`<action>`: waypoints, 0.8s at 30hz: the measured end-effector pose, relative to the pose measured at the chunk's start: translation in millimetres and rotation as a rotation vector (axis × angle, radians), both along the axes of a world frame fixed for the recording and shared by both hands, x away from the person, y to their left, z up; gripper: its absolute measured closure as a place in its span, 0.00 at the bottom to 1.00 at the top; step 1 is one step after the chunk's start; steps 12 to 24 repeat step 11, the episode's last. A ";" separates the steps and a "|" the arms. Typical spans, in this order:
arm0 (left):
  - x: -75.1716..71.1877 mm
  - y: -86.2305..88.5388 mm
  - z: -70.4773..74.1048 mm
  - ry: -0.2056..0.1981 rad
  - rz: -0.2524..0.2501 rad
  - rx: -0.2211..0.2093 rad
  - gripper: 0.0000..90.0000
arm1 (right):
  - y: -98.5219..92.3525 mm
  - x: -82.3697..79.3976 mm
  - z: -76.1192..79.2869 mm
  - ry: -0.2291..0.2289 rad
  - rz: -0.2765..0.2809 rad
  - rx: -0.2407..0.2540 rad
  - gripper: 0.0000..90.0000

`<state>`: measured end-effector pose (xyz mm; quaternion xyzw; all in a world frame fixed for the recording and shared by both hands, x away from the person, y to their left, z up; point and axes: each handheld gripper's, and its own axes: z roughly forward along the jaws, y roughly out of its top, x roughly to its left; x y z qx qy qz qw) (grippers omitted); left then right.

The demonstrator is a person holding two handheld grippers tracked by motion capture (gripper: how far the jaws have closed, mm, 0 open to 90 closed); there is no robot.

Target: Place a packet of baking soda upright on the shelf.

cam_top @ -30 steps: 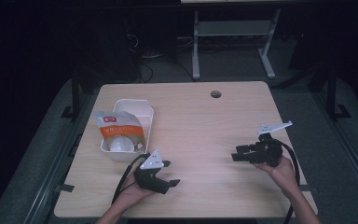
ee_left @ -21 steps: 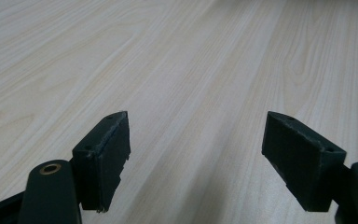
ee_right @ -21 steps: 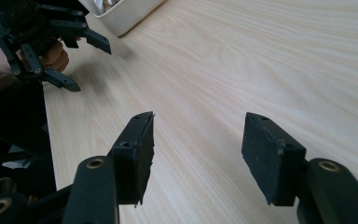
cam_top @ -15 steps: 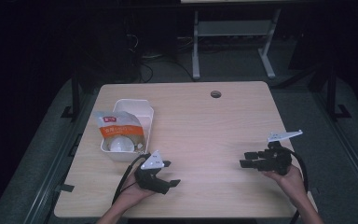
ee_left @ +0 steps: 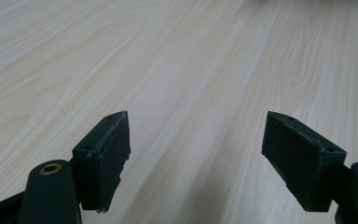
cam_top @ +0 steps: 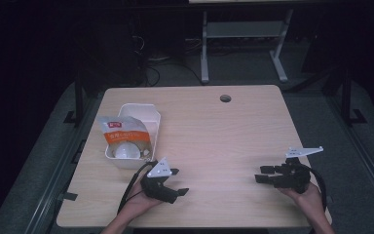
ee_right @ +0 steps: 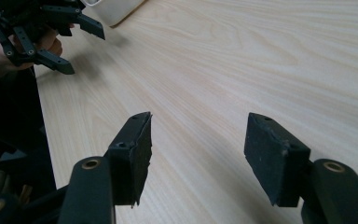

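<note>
I see my left claw [cam_top: 177,181] low near the front edge of the wooden table [cam_top: 214,126], held in a hand [cam_top: 139,200]. Its two black jaws are wide apart, and in the left gripper view there is just bare wood between them — nothing is being held. Just behind this claw and a little to its left sits a white tub [cam_top: 146,117]. An orange and white pouch [cam_top: 124,132] lies over the tub, and something round and white [cam_top: 124,152] sits inside at the near end. My right claw [cam_top: 264,174] is far off to the right side of the table, also near the front edge, in the other hand [cam_top: 311,197]. Its jaws are apart too, with just table between them in the right gripper view. It points across the table toward the left claw — I can see that claw and a corner of the tub up in the top left of that view. There is a small round hole [cam_top: 225,98] in the table far ahead of both claws.
</note>
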<state>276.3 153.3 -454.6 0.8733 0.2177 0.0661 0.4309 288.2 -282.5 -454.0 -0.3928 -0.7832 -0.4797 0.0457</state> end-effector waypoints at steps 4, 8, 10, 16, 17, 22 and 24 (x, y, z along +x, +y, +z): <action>-0.2 -0.3 0.4 -0.002 -0.004 -0.001 0.26 | 0.1 -6.2 -0.5 -0.010 -0.016 0.005 0.43; -0.4 0.1 0.8 -0.003 -0.004 0.000 0.26 | 2.7 -6.8 0.6 -0.025 -0.026 0.016 0.41; -0.4 -0.1 0.6 -0.003 -0.005 0.002 0.26 | 4.2 -6.8 0.1 -0.022 -0.030 0.004 0.40; -0.4 -0.3 0.5 -0.003 -0.006 0.002 0.26 | 4.6 -6.8 -0.2 -0.023 -0.029 0.000 0.40; -0.4 -0.3 0.5 -0.003 -0.006 0.002 0.26 | 4.6 -6.8 -0.2 -0.023 -0.029 0.000 0.40; -0.4 -0.3 0.5 -0.003 -0.006 0.002 0.26 | 4.6 -6.8 -0.2 -0.023 -0.029 0.000 0.40; -0.4 -0.3 0.5 -0.003 -0.006 0.002 0.26 | 4.6 -6.8 -0.2 -0.023 -0.029 0.000 0.40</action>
